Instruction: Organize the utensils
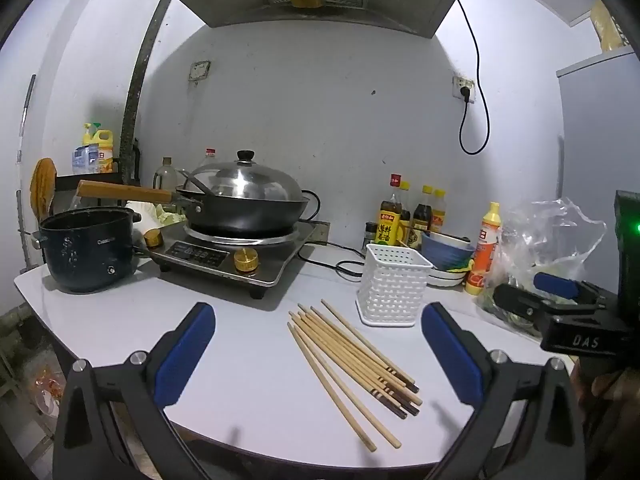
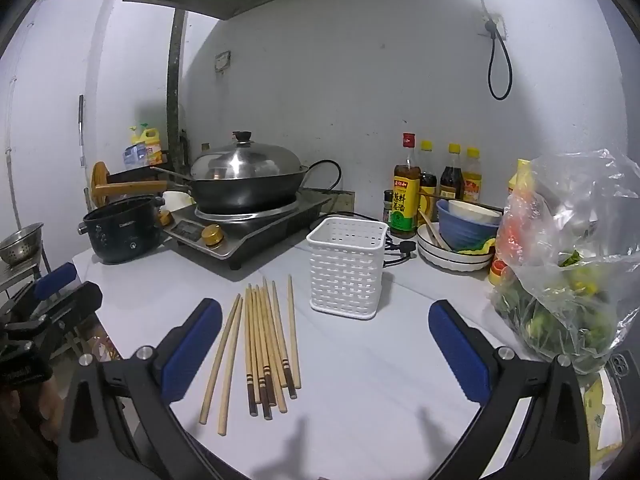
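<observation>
Showing colander [image 2: 21, 242] only right view; chopsticks [image 2: 264, 344] both.

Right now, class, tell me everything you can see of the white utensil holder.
The white utensil holder is a square plastic-looking basket with perforated walls and a wider base tray. It stands upright on the white counter, apparently empty. The chopsticks lie loose beside it, not touching; the induction cooker sits behind it.

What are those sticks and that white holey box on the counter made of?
The chopsticks look like bare wood or bamboo: pale tan, matte, some with dark banded ends. The white basket looks like moulded plastic: uniform white, slightly glossy, with regular rows of small slots.
</observation>
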`<state>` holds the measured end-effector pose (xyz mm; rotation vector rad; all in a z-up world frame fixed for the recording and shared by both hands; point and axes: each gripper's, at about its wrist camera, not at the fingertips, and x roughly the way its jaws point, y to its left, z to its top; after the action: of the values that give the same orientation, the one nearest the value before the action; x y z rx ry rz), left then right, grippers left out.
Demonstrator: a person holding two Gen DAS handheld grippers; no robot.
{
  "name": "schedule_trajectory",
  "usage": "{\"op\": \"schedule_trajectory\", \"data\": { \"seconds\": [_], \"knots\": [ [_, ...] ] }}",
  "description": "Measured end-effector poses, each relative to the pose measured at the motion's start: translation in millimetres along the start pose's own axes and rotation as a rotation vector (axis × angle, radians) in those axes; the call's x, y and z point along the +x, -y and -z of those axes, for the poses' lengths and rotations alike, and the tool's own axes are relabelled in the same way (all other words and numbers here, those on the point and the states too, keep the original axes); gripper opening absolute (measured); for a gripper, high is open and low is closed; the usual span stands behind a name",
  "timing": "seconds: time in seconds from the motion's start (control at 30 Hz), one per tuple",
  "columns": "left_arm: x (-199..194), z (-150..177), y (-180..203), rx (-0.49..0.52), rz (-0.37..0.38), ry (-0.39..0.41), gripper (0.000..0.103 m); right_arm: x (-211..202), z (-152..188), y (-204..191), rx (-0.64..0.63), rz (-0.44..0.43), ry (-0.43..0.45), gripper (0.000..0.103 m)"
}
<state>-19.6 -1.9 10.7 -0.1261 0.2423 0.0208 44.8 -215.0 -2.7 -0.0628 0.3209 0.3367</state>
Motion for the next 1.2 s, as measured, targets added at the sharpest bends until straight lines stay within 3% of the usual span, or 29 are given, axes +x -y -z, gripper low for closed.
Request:
{"op": "schedule_trajectory", "data": {
  "seconds": [0.53,1.2],
  "knots": [
    [-2,3,-6,-0.022,-0.004,0.010,0.103,-16,-6,-8,-0.014,-0.005,0.043,0.103],
    [-5,6,-8,-0.023,-0.008,0.014,0.103,-17,-6,-4,0.001,-0.005,0.034,0.103]
  ]
}}
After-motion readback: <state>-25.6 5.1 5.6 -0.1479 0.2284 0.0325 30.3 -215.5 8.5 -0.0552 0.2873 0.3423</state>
